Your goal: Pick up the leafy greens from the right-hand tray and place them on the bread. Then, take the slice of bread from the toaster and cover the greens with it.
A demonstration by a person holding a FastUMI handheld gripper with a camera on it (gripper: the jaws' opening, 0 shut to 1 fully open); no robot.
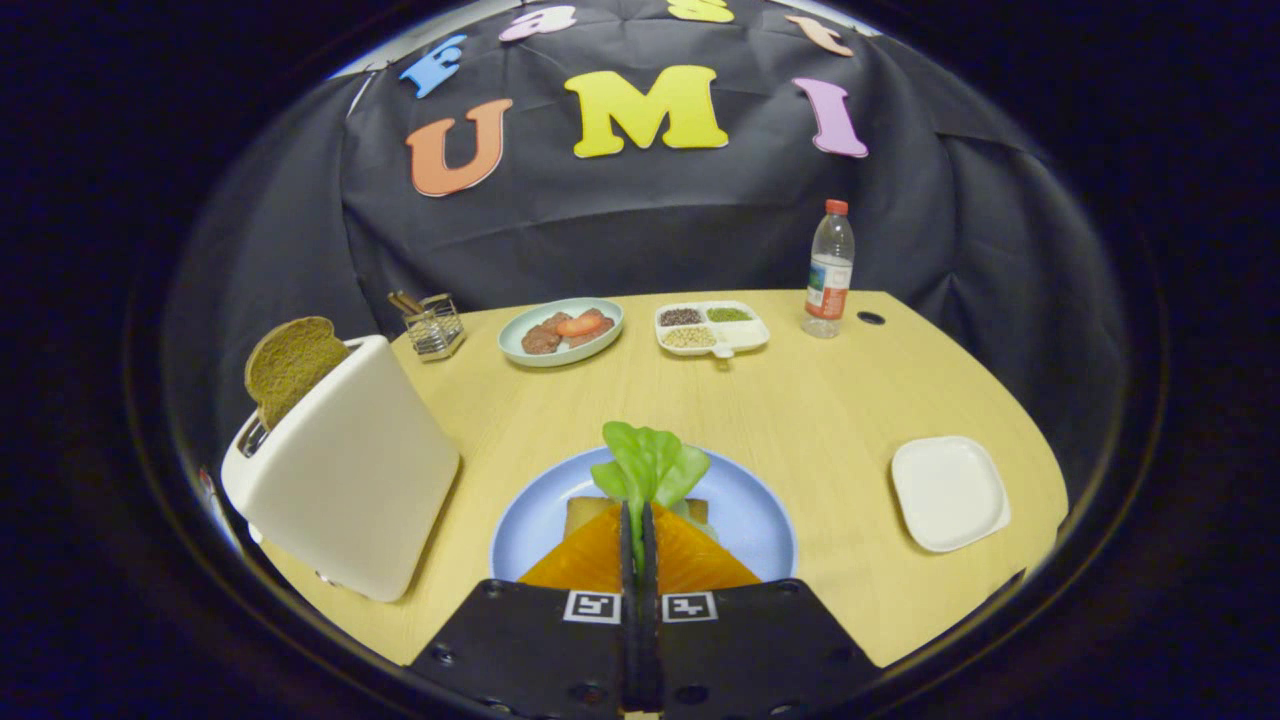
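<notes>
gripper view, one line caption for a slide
Tongs shut on leafy greens over the bread on the blue plate, toaster alongside.

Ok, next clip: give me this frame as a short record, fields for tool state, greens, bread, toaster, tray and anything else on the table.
tool: tool shut on the leafy greens, held over the blue plate
bread on plate: bread just under the greens, ahead of the fingers
toaster: white toaster beside the plate, bread slice sticking up from its slot
right-hand tray: white tray, bare
beyond: plate of meat, divided dish, bottle, utensil holder
stage: greens not yet released
</notes>
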